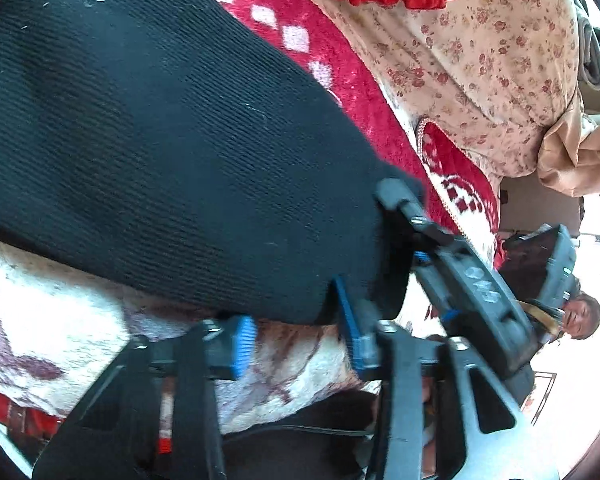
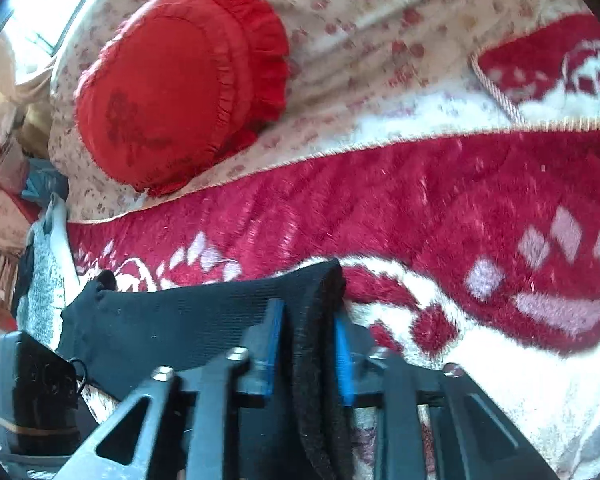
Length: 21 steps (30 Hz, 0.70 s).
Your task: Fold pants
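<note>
Right gripper (image 2: 306,344) pinches a thick doubled edge of the black pants (image 2: 172,320), blue pads pressed on the cloth from both sides. Left gripper (image 1: 296,340): jaws narrowed, right pad at the pants' lower edge, left pad looks clear of the cloth, so can't tell if it has a real bite. In the left wrist view the right gripper is also seen, at the pants' right corner, close beside the left one. Pants lie spread on the red-and-white blanket (image 2: 420,200), which covers a bed with a floral sheet (image 2: 380,20); red frilled cushion (image 2: 180,88) sits well behind. For this step I'd judge: confirm the left bite takes all layers before lifting, raise both corners together, keep the edge taut between them, carry it across in one level sweep so the knit doesn't sag or drag the blanket pile. No containers in view, nothing to report there.
</note>
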Available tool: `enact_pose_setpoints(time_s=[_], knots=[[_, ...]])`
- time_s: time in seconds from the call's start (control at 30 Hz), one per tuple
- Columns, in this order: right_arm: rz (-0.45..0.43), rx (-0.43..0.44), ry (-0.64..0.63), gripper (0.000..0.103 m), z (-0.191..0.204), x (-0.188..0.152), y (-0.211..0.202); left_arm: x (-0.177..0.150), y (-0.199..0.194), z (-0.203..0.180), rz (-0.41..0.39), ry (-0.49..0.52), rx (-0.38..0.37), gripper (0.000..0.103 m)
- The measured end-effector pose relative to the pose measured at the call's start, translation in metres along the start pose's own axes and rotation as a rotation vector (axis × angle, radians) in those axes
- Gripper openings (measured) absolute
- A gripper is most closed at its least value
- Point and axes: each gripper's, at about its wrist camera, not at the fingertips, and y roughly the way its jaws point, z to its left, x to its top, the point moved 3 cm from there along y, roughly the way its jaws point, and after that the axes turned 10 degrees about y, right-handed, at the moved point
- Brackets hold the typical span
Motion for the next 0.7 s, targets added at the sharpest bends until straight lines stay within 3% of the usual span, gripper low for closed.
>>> enact_pose_setpoints(time_s=[0.07, 0.27, 0.4, 0.53, 0.7], knots=[[-0.034, 0.046, 0.021, 0.016, 0.005, 0.0, -0.014, 0.0, -0.007, 0.001, 0.0, 0.009, -0.02, 0.018], [-0.101, 0.141, -0.076, 0.015, 0.073, -0.006, -0.063, -0.002, -0.059, -0.002, -0.037, 0.053, -0.099, 0.018], [-0.095, 0.201, -0.175, 0.015, 0.139, -0.018, -0.076, 0.001, -0.111, 0.019, -0.099, 0.083, -0.078, 0.018], [-0.053, 0.224, -0.238, 0.015, 0.189, -0.032, -0.052, 0.008, -0.171, 0.067, -0.219, 0.092, 0.037, 0.018], [0.118, 0.296, -0.193, 0.015, 0.232, -0.058, 0.042, 0.022, -0.205, 0.127, -0.299, 0.002, 0.111, 0.018]])
